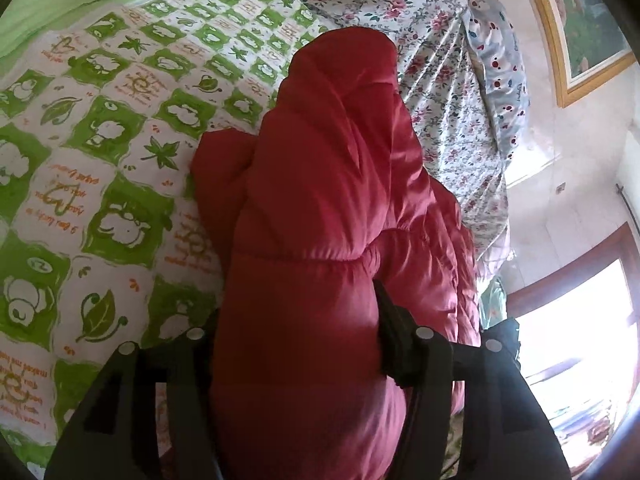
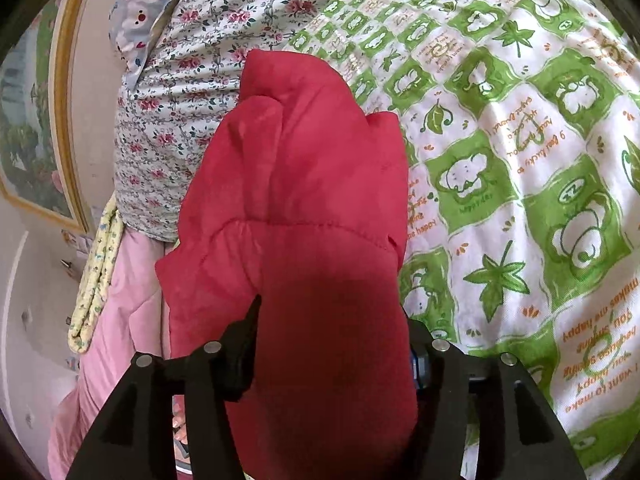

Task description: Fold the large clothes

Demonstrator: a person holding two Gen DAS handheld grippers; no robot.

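Red padded fabric is bulging between both sets of black fingers: each gripper is clamping a thick fold of the puffy red jacket point(image 1: 328, 208). Nearest in the left wrist view, the left gripper point(image 1: 298, 344) is pinching the quilted bulk, one finger point(image 1: 394, 340) pressing into its side while the other is sitting mostly behind the cloth. Across from it, the right gripper point(image 2: 332, 344) is squeezing another bunch of the same jacket point(image 2: 304, 184), its one visible fingertip point(image 2: 246, 332) digging into the fabric and the opposite finger peeking out at the far edge. Beyond the grippers, the jacket is stretching away in a long rumpled heap, resting on the green-and-white patterned quilt point(image 1: 100, 152) that is covering the bed. Farther on, a floral sheet point(image 1: 404, 4) is lying bunched past the jacket's far end, with a pale spotted pillow point(image 1: 496, 68) leaning beside it. Behind that, a gold-framed picture point(image 1: 576, 28) is hanging on the wall, and a pink blanket point(image 2: 120, 300) is drooping over the bed's edge.
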